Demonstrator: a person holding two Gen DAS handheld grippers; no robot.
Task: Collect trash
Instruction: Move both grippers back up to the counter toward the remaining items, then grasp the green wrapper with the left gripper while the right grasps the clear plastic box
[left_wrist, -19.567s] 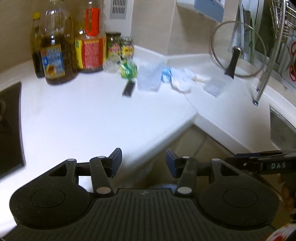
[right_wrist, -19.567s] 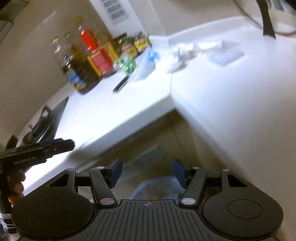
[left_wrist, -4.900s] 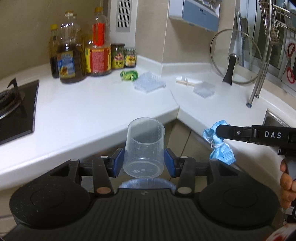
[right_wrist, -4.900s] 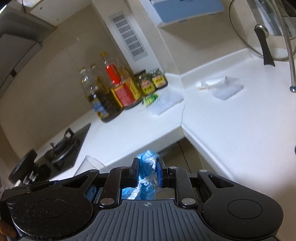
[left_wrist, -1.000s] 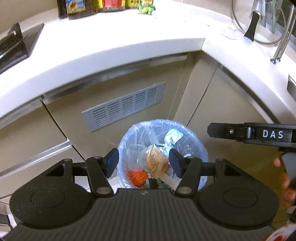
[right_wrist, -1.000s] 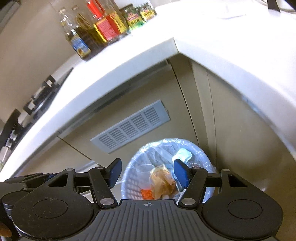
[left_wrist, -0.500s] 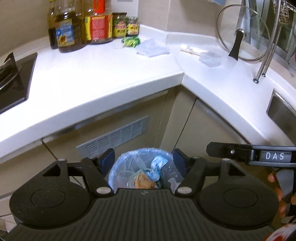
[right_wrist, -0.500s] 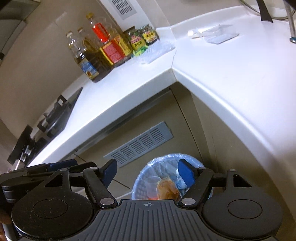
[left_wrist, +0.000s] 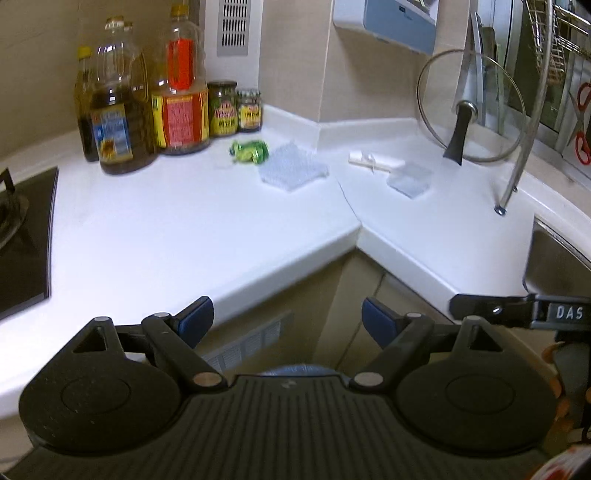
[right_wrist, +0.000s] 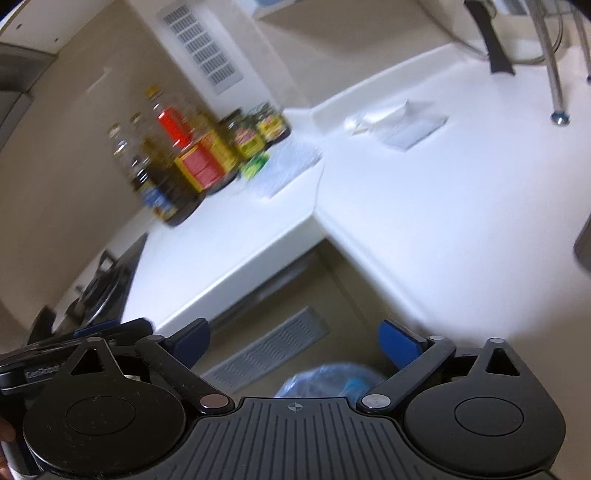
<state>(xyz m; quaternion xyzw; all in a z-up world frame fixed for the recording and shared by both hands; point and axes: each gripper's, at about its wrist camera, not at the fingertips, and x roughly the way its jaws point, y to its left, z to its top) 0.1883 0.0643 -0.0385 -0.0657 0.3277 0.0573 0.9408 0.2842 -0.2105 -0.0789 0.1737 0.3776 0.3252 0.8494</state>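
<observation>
I have both tongs up at the edge of the white corner surface (left_wrist: 192, 225), and neither carries anything. The left tongs (left_wrist: 287, 319) have just been spreading and now stand wide apart, with only the beige cabinet front showing between the blue pads. The right tongs (right_wrist: 293, 338) have likewise just been spreading and are fully released, nothing between them.

Below my right tongs I see the rim of the blue-lined trash bin (right_wrist: 325, 380) on the floor in front of the grey vent grille (right_wrist: 269, 350); what lies inside is too blurred to tell.

Trash still lies on the surface. A crumpled green wrapper (left_wrist: 249, 149) sits just in front of the two small glass jars with yellow labels (left_wrist: 236, 109). Just beside it lies a clear ridged plastic tray (left_wrist: 293, 171). Across the seam, a white wrapped chopstick packet (left_wrist: 373, 160) rests near a small clear plastic lid (left_wrist: 408, 181).

Tall oil bottles (left_wrist: 147, 103) stand at the back left, a black gas hob (left_wrist: 22, 240) at the far left, and a glass pot lid with a black handle (left_wrist: 465, 118) leans upright at the right.
</observation>
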